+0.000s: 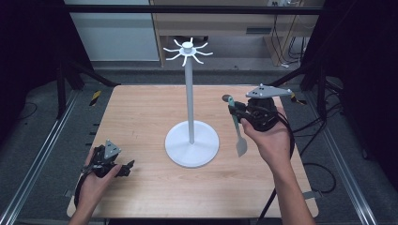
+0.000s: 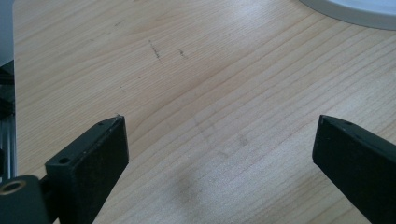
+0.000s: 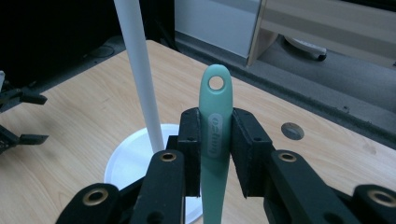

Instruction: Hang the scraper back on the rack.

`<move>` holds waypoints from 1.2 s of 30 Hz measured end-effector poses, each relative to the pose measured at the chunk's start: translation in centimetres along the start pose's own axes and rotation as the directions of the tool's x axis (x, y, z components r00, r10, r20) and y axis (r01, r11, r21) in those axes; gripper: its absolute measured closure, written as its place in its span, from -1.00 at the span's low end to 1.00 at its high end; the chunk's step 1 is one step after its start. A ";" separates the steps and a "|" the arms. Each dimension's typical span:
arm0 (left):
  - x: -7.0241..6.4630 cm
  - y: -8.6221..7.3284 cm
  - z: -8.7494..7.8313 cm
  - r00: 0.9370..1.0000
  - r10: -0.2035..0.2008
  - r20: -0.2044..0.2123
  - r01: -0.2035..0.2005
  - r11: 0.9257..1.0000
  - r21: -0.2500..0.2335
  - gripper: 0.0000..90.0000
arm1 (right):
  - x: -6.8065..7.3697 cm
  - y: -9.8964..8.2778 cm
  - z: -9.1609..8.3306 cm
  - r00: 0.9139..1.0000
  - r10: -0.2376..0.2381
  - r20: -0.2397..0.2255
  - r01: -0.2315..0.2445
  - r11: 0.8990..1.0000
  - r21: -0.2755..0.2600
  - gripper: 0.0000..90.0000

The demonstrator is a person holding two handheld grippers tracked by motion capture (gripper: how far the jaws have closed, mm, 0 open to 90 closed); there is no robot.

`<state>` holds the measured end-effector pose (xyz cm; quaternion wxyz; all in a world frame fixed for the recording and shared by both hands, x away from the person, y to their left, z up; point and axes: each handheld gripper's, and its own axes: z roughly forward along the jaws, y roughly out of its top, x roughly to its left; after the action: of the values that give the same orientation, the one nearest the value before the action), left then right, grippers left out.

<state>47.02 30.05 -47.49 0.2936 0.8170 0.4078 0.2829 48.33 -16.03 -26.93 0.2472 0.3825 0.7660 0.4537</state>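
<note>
A white stand (image 1: 191, 101) with a round base (image 1: 178, 145) and curved hooks (image 1: 187, 51) at its top rises from the middle of the wooden table. My right gripper (image 1: 233, 108) hovers to its right, shut on the handle of a pale green spatula (image 1: 238, 129) that hangs blade-down. In the right gripper view the spatula handle (image 3: 215, 135) with its hanging hole sits clamped between the pads, and the pole (image 3: 140, 74) stands just left of it. My left gripper (image 1: 129, 168) rests near the front left of the table, open, with bare wood between its fingers (image 2: 93, 158).
The wooden table (image 1: 141, 112) sits inside a black frame with metal rails at both sides. A cabinet and cables stand beyond the far edge. A corner of the stand's base (image 2: 355, 11) lies ahead of the left gripper.
</note>
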 end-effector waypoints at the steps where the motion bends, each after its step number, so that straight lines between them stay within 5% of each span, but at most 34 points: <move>1: 0.0 0.0 0.0 1.000 -0.002 -0.002 0.002 1.000 -0.001 -0.93 | 0.0 0.1 0.0 1.000 0.004 -0.002 -0.004 1.000 -0.005 0.65; 36: 0.2 -0.3 -0.2 0.999 0.029 -0.041 -0.029 1.000 0.000 -0.93 | 2.9 5.5 -1.7 0.998 0.004 -0.059 -0.015 0.984 -0.180 0.65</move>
<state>46.80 30.44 -47.52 0.2811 0.8169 0.4017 0.3038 47.43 -12.93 -21.37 0.2562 0.3488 0.7269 0.5332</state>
